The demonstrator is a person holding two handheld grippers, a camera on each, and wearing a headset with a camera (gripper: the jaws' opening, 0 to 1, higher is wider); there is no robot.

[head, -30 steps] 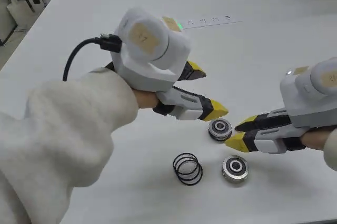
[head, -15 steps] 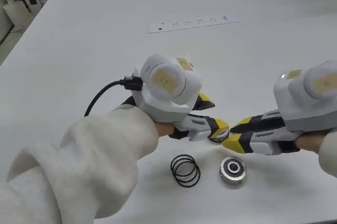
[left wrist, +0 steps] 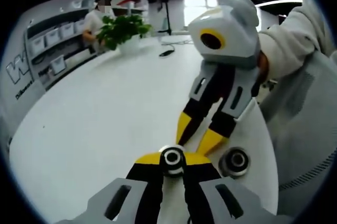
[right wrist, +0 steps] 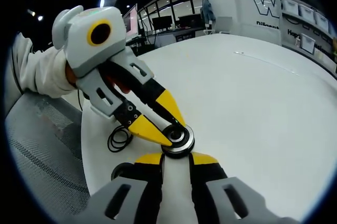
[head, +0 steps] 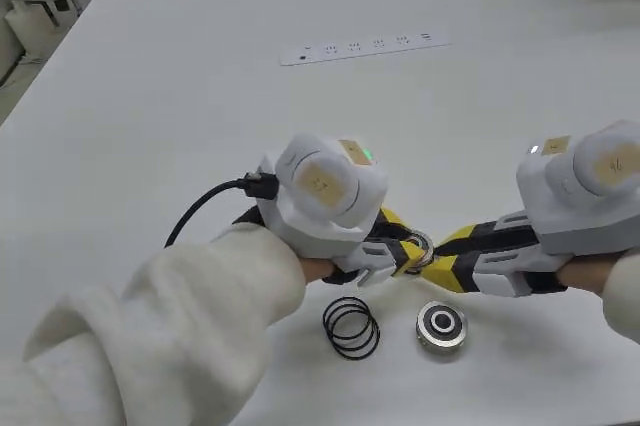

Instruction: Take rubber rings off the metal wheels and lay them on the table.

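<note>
shiny metal wheel [head: 441, 327], matt white table [head: 200, 96]

White table [head: 150, 96], loose black rubber rings [head: 352, 326] lying at its near edge, metal wheel [head: 441, 327] just beside the rings, power strip [head: 363, 47] well beyond the rings

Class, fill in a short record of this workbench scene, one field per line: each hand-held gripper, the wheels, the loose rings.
Left hand-held gripper: jaws closed on a metal wheel
Right hand-held gripper: jaws parted, tips at that same wheel
Second wheel: flat on the table, untouched
Rubber rings: loose black pile beside the second wheel
</note>
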